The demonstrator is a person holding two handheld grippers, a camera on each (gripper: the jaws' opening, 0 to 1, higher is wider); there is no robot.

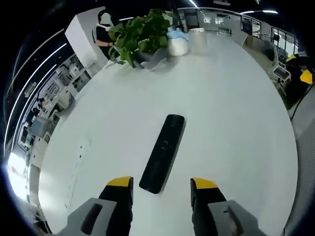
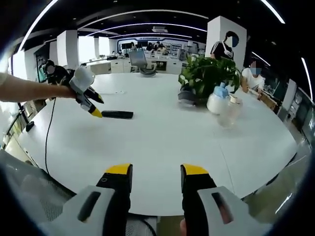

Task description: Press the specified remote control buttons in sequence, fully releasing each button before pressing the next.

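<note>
My left gripper [image 1: 161, 187] is released, jaws apart, just short of the black remote [image 1: 163, 153], which lies flat on the white counter [image 1: 231, 132] pointing toward one o'clock. My right gripper [image 2: 151, 173] is released too, over the counter's near edge. At eleven o'clock beyond stands a plant [image 1: 139, 35], a bottle [image 2: 216, 101] beside it.

Remote [image 1: 163, 153] lies flat on the table [image 1: 231, 123], lengthwise ahead of the left gripper [image 1: 162, 186], near end between its tips. Plant [image 1: 139, 37] and bottles [image 1: 177, 42] at the far edge. Right gripper [image 2: 150, 173] at the table edge, well apart from the remote.
</note>
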